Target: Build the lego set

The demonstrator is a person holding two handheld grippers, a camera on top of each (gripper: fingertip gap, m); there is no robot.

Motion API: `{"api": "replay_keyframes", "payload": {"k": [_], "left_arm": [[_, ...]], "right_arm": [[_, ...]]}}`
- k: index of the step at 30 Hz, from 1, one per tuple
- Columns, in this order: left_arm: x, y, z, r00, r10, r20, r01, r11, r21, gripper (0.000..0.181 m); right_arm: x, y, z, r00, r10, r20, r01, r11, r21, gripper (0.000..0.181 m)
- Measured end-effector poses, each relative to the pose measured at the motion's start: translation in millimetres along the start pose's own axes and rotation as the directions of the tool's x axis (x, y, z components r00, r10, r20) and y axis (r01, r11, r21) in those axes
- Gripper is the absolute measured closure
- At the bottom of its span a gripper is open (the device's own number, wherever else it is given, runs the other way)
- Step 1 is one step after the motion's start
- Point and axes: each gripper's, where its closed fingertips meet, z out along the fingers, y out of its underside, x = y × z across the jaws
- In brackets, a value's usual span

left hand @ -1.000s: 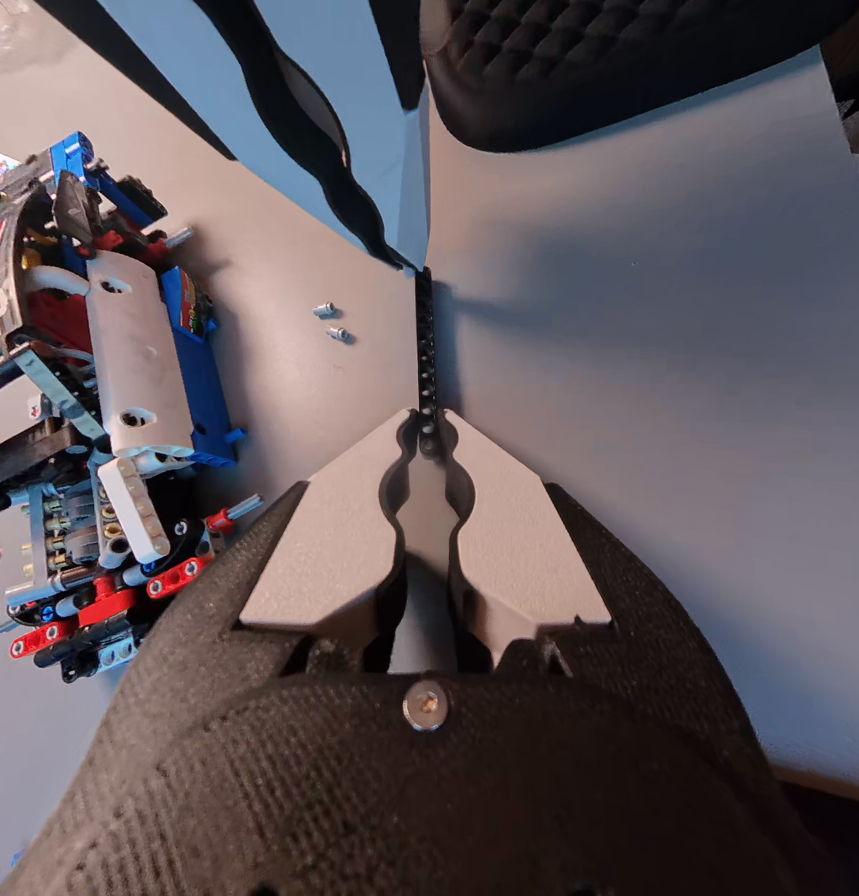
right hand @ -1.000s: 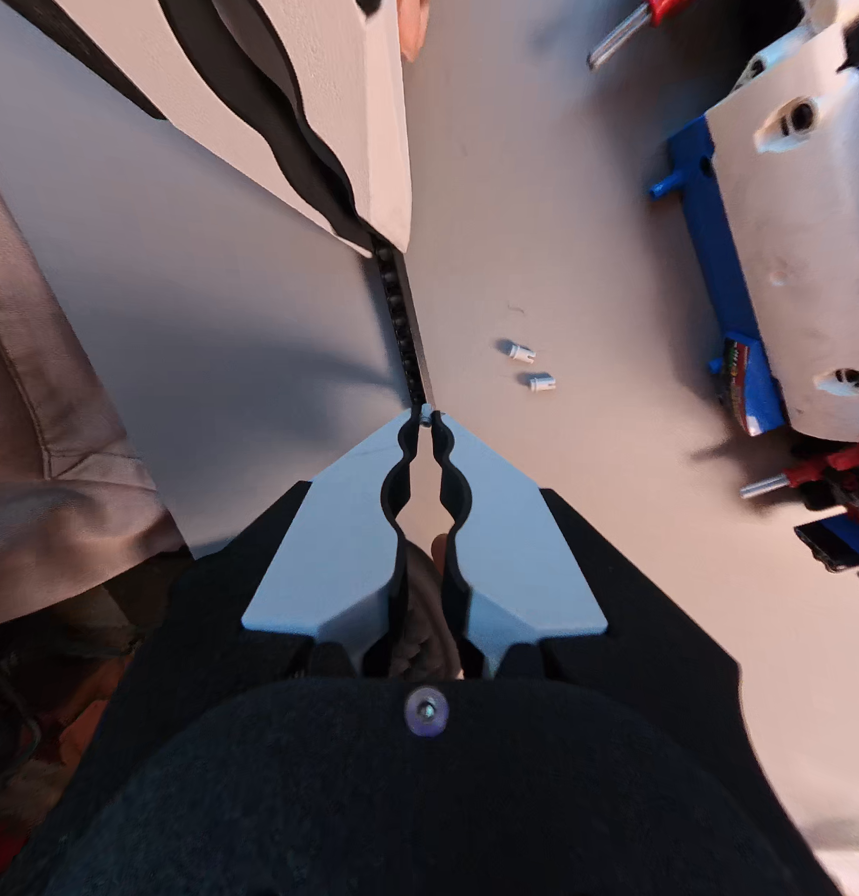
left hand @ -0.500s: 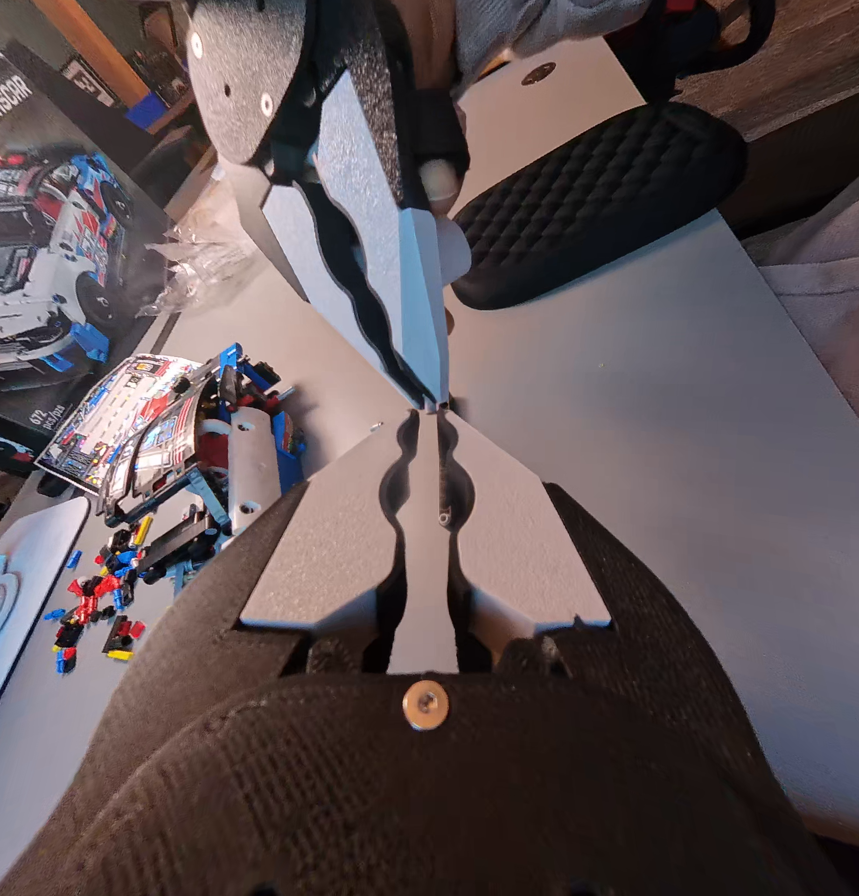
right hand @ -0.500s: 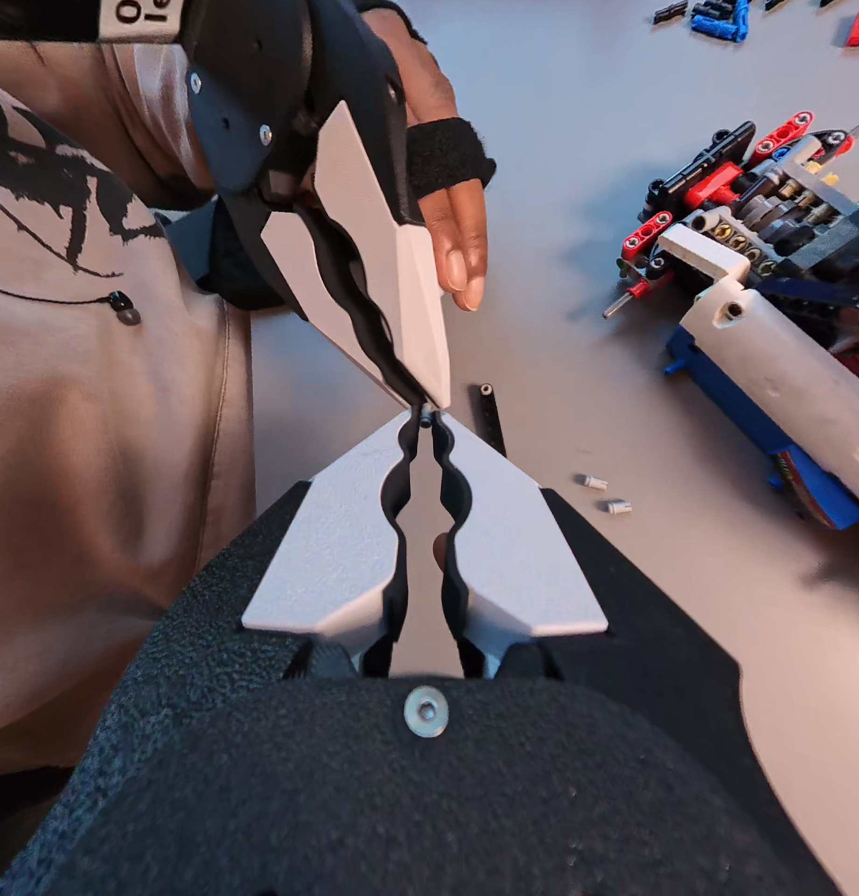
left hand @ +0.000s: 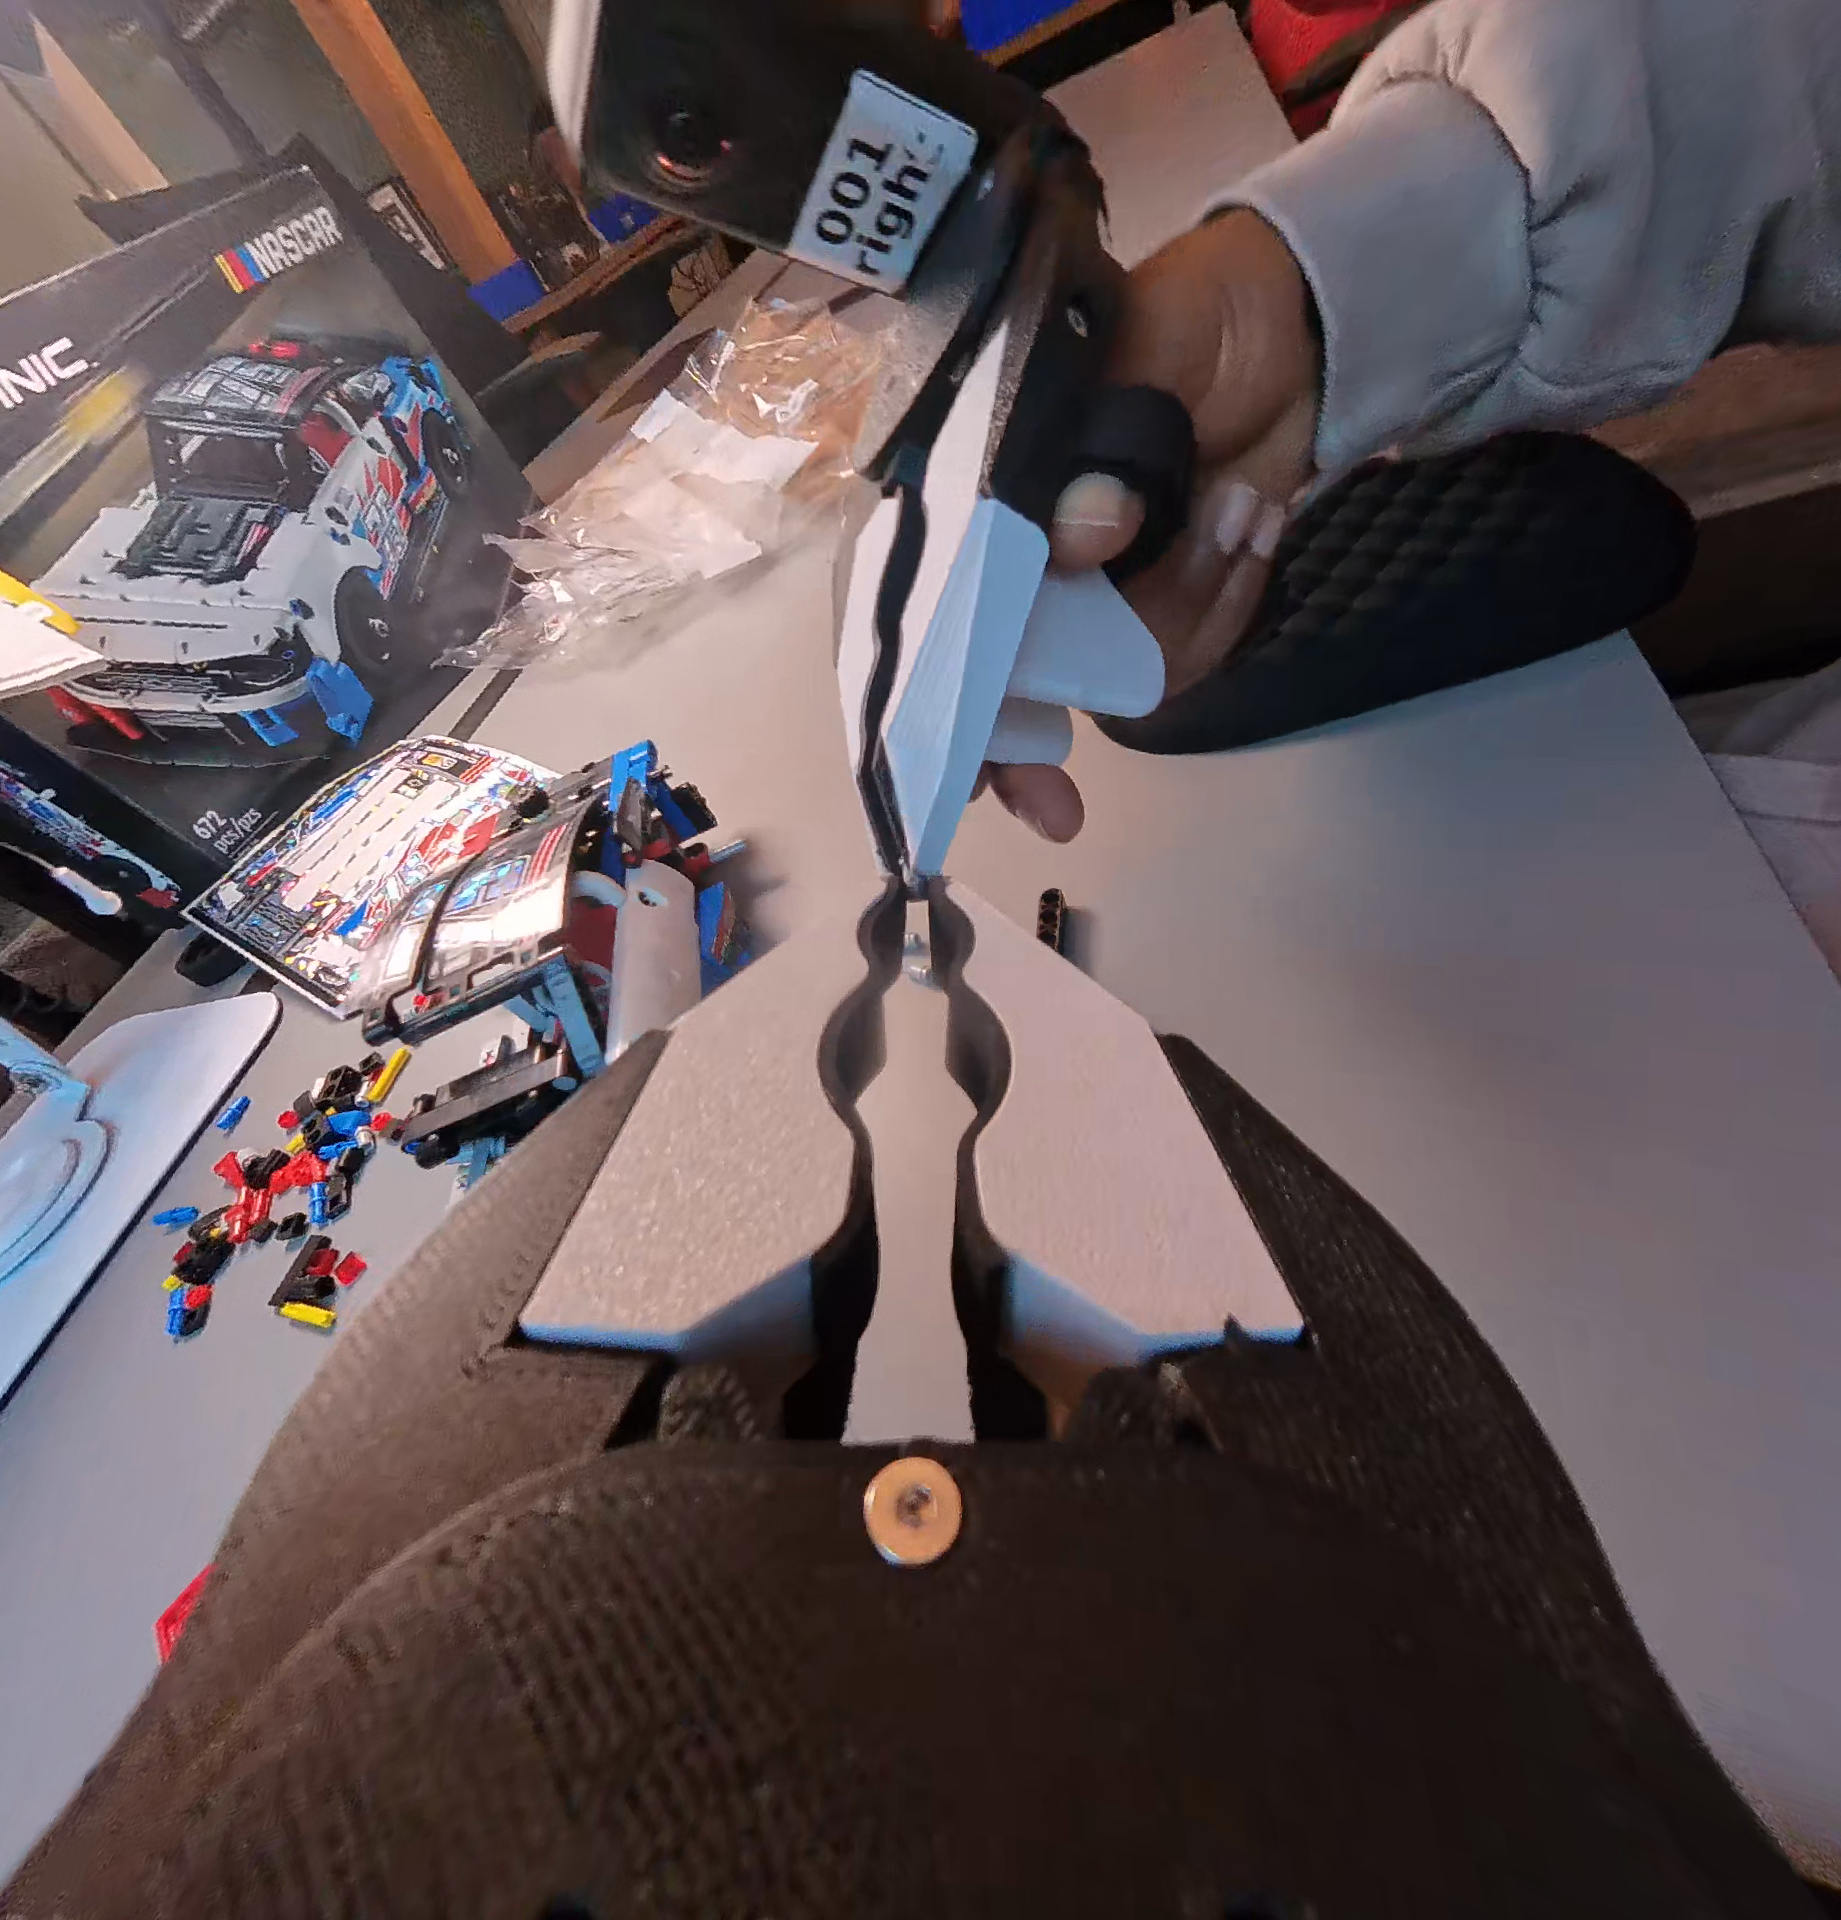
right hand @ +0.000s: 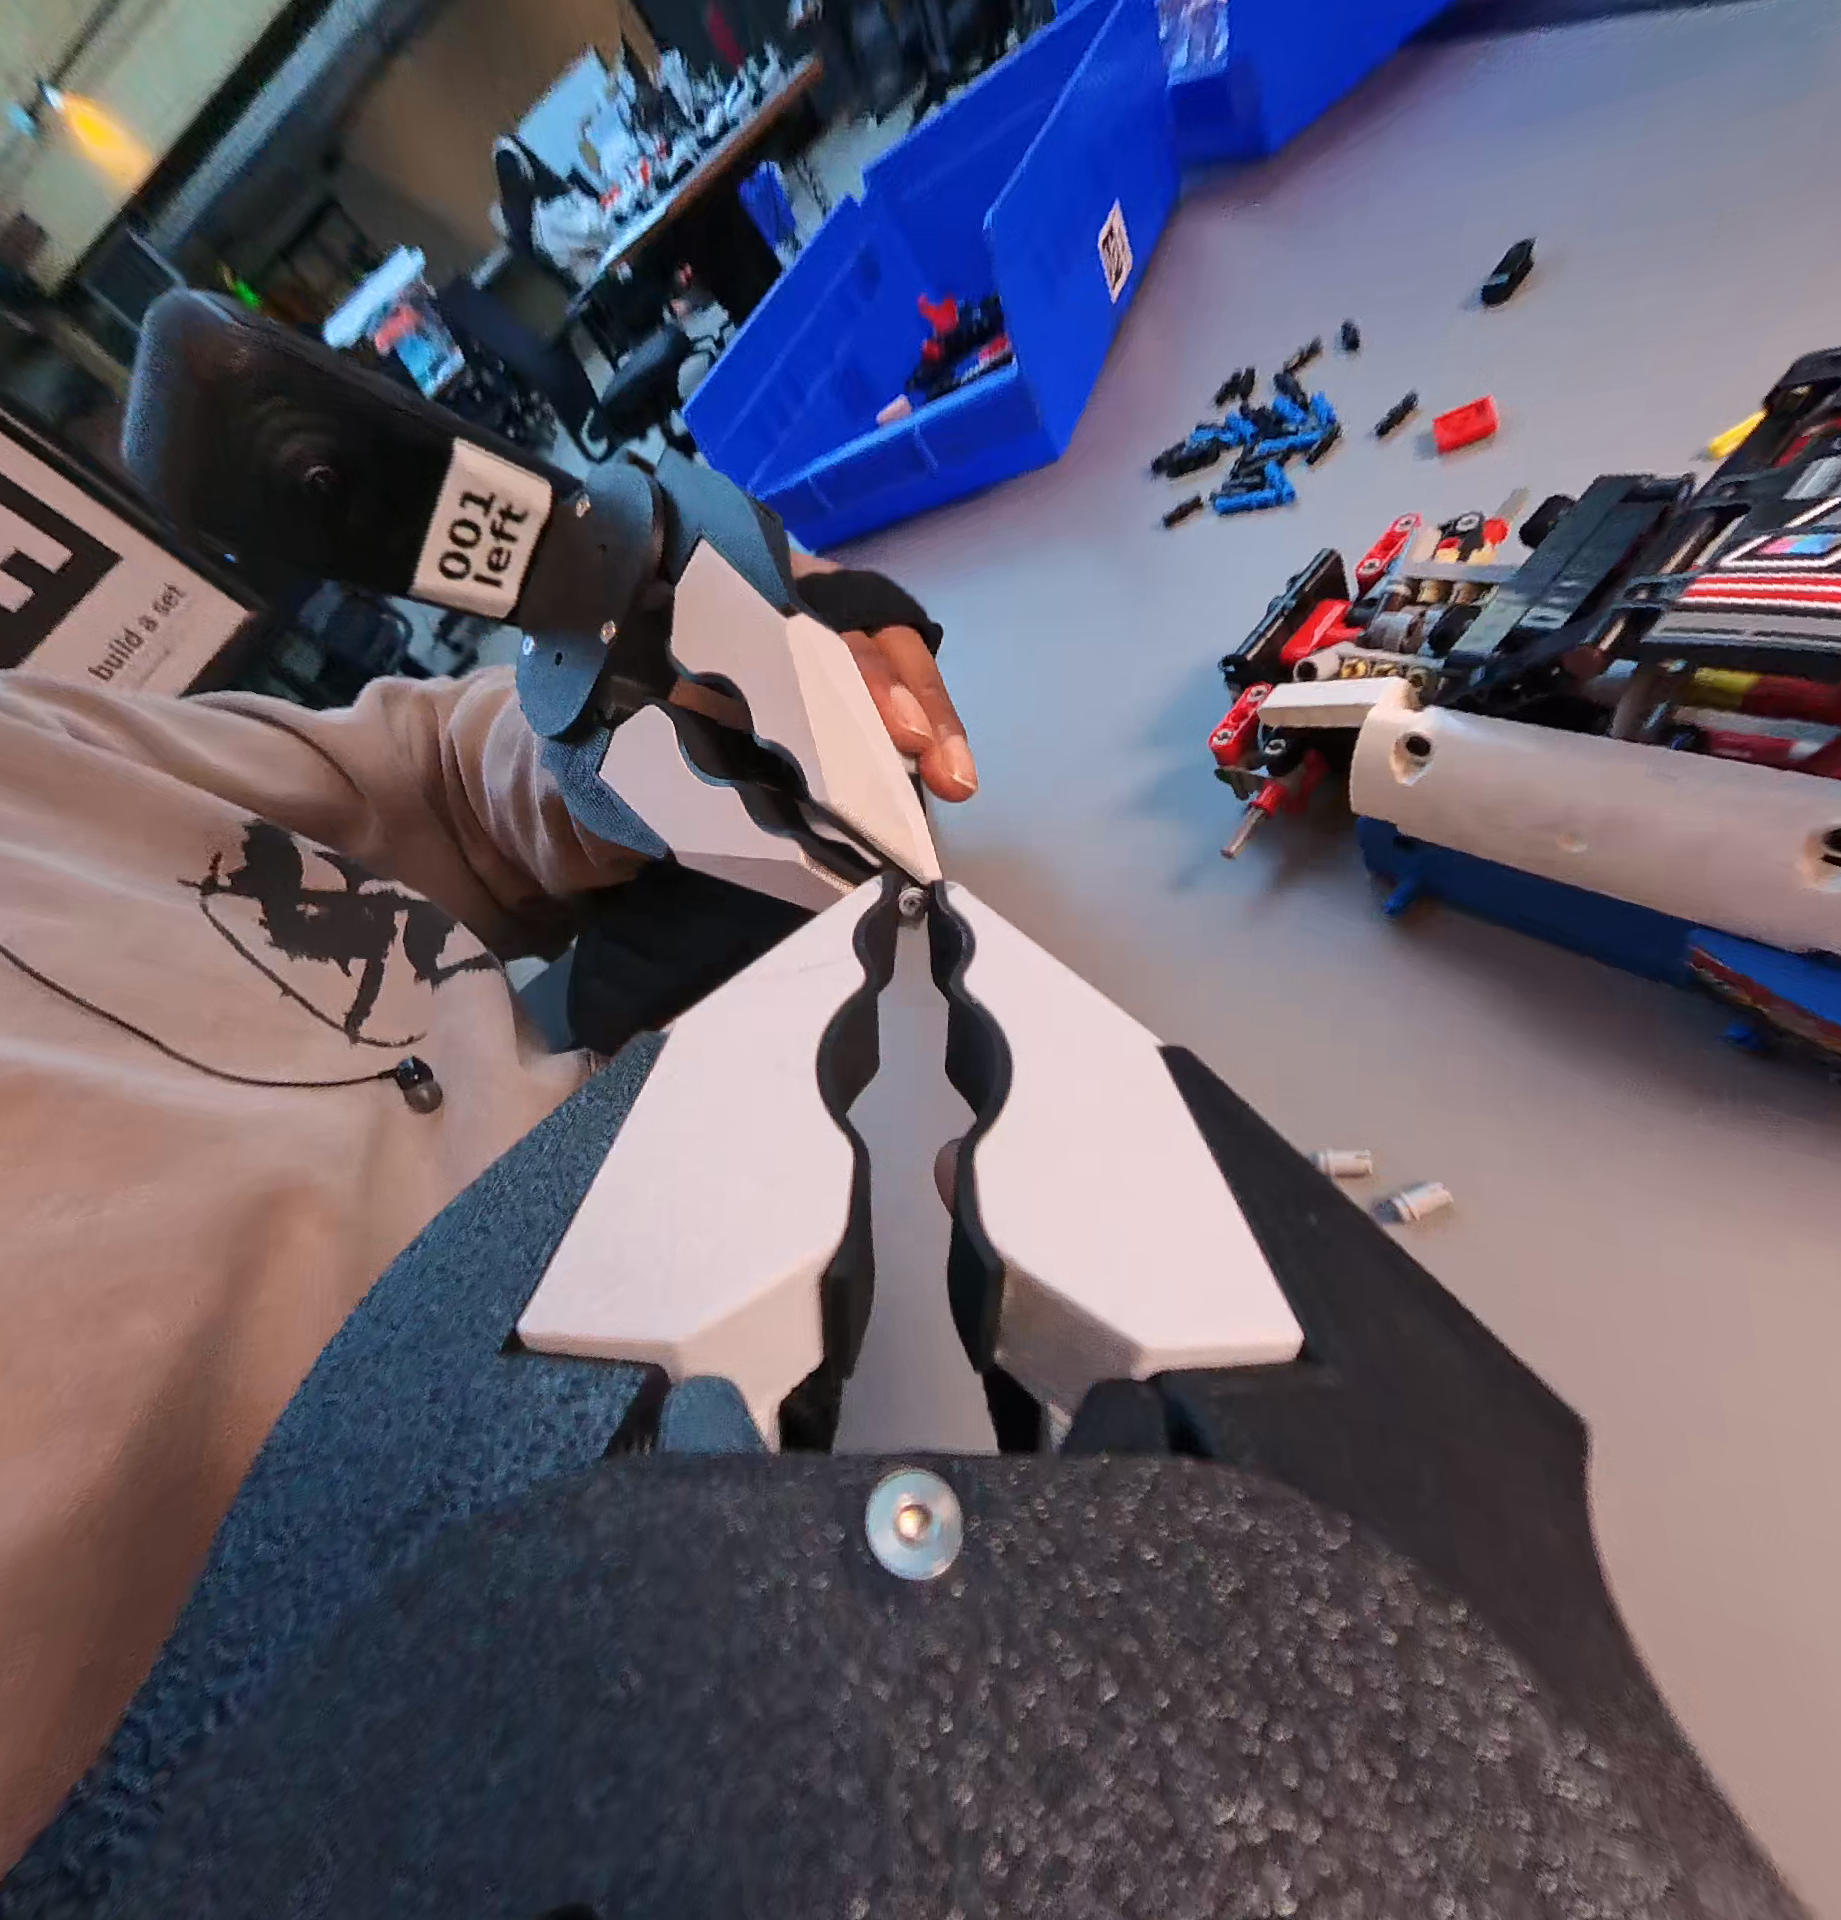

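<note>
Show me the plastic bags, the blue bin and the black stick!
plastic bags (left hand: 718,488), left wrist view, on the crinkled middle.
blue bin (right hand: 895,457), right wrist view, on its front wall.
black stick (left hand: 1051,916), left wrist view, on its visible end.

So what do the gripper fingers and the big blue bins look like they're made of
The right gripper has fingers that look like matte white printed plastic with a faintly grainy surface and black wavy inner liners, possibly rubber. The blue bins look like smooth moulded plastic: thin walls, soft sheen.

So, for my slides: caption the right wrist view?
Right claw pinches a small grey pin tip-to-tip with the left claw.
</note>
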Motion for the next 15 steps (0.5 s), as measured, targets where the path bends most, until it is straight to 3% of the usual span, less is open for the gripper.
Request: {"api": "replay_keyframes", "payload": {"k": [5, 15], "left_arm": [[-3.8, -4.0, -2.6, 1.000, -0.014, 0.020, 0.014, 1.000, 0.021, 0.178], [-0.9, 4.7, 2.2, 1.000, -0.003, 0.029, 0.004, 1.000, -0.029, 0.178]], "right_arm": [[-1.3, -5.5, -0.4, 0.999, -0.012, -0.039, 0.015, 0.997, 0.075, 0.178], [5.8, 2.6, 0.3, 0.995, -0.054, -0.087, 0.055, 0.998, 0.002, 0.178]]}}
